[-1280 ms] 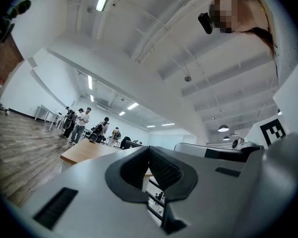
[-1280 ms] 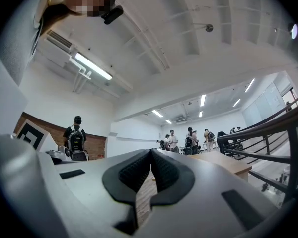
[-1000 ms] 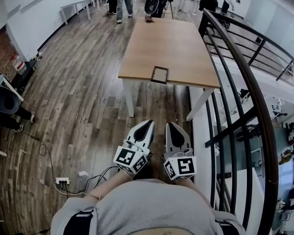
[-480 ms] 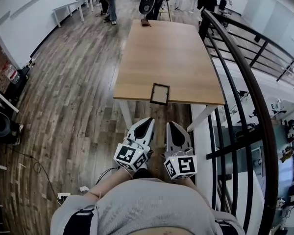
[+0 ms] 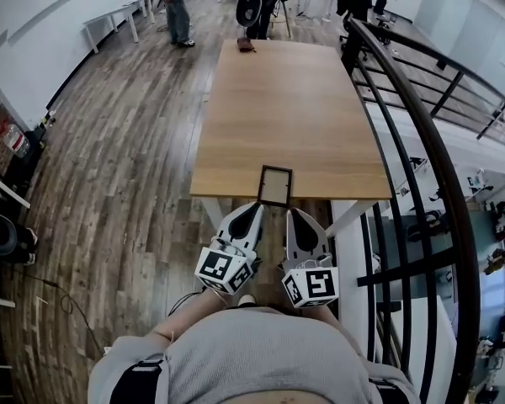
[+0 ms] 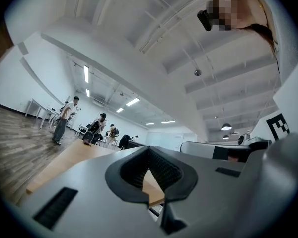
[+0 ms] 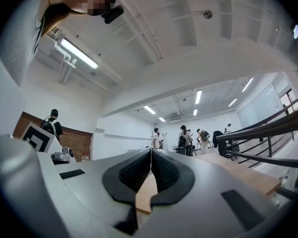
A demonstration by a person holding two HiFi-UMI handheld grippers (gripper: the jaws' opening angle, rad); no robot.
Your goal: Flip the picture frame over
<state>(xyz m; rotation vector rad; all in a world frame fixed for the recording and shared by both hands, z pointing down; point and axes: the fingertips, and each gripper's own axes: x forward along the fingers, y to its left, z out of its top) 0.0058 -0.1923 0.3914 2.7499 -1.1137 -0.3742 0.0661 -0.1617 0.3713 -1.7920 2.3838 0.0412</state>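
Just short of the near edge of the counter (image 5: pixel 286 99), the left gripper (image 5: pixel 254 211) and the right gripper (image 5: pixel 294 215) are held side by side in front of the person's body, both pointing toward that edge and neither touching it. Each has its jaws closed, the ribbed dark pads meeting along one line with nothing caught between them. Only a sliver of the counter's wooden top shows past the pads in each gripper view. Each gripper's marker cube sits close to the person's grey top (image 5: pixel 261 352). Directly beyond the two tips, the picture frame (image 5: pixel 275 185) lies flat on the counter right at its near edge, apart from both grippers. It has a dark border around a pale tan panel. The rest of the counter's top is bare wood up to its far end, where a small brown object (image 5: pixel 246 45) rests near the left corner. To the right of the counter a dark metal railing (image 5: pixel 414 146) curves past. To its left is a wooden plank floor (image 5: pixel 109 183), with a person (image 5: pixel 177 7) standing on it beyond the far left corner, near white tables (image 5: pixel 118 15) along the wall.
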